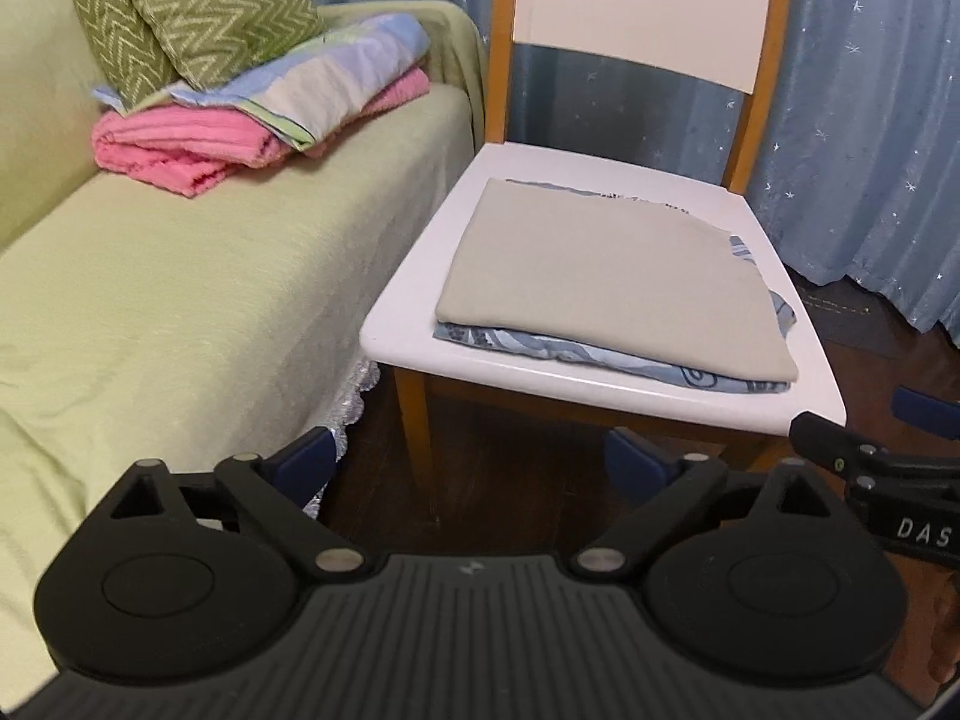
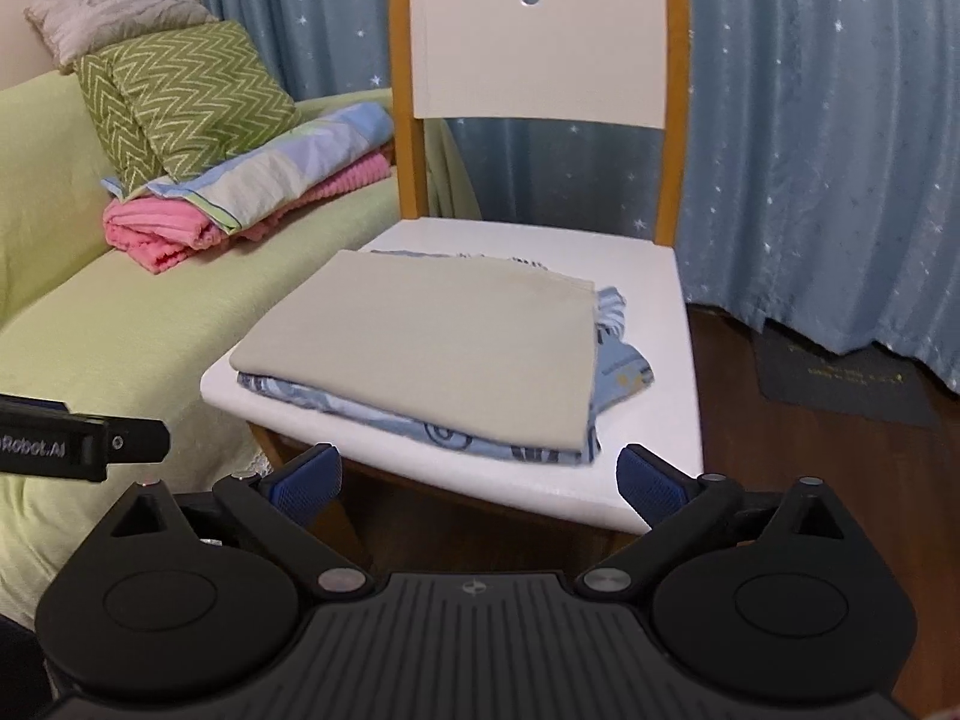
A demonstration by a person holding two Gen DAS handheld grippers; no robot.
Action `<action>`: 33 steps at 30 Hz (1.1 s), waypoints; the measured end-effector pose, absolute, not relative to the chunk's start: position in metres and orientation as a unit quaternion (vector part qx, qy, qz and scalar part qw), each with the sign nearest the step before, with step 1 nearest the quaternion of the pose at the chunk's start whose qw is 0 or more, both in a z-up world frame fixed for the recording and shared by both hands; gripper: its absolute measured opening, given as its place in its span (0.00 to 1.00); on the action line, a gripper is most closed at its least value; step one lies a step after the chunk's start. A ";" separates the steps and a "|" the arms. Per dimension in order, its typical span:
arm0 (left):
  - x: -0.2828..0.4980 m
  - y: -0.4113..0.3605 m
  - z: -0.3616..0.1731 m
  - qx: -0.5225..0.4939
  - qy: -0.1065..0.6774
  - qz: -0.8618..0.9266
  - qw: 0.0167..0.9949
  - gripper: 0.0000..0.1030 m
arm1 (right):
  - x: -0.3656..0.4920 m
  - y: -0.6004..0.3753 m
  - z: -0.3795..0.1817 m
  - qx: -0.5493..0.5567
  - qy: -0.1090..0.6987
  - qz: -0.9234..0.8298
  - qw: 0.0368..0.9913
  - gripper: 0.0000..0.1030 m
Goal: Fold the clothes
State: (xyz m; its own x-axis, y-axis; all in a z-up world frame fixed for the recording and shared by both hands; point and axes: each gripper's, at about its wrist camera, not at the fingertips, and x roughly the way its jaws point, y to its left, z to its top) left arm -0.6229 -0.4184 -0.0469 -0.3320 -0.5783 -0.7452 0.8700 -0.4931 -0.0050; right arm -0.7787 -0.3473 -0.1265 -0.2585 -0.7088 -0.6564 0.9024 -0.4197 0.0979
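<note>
Left wrist view: the left gripper stands wide apart, holding nothing, short of the chair; the right gripper is likewise spread and empty. Two folded garments lie stacked on the seat: one beige cloth atop one blue printed cloth. Beside the chair, the green sofa carries one pink towel, one pastel sheet and two zigzag cushions. Starred curtains hang behind.
</note>
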 end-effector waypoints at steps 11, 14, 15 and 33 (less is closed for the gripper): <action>-0.597 -0.377 -0.039 0.338 0.216 -0.782 0.478 0.99 | -0.744 -0.312 -0.110 0.314 0.162 -0.796 0.492 1.00; -0.591 -0.369 -0.038 0.332 0.224 -0.780 0.481 0.99 | -0.736 -0.303 -0.106 0.311 0.158 -0.799 0.490 1.00; -0.589 -0.367 -0.038 0.332 0.226 -0.779 0.482 0.99 | -0.734 -0.300 -0.104 0.312 0.155 -0.797 0.493 1.00; -0.574 -0.314 -0.028 0.321 0.232 -0.780 0.485 0.99 | -0.710 -0.266 -0.094 0.314 0.182 -0.788 0.498 1.00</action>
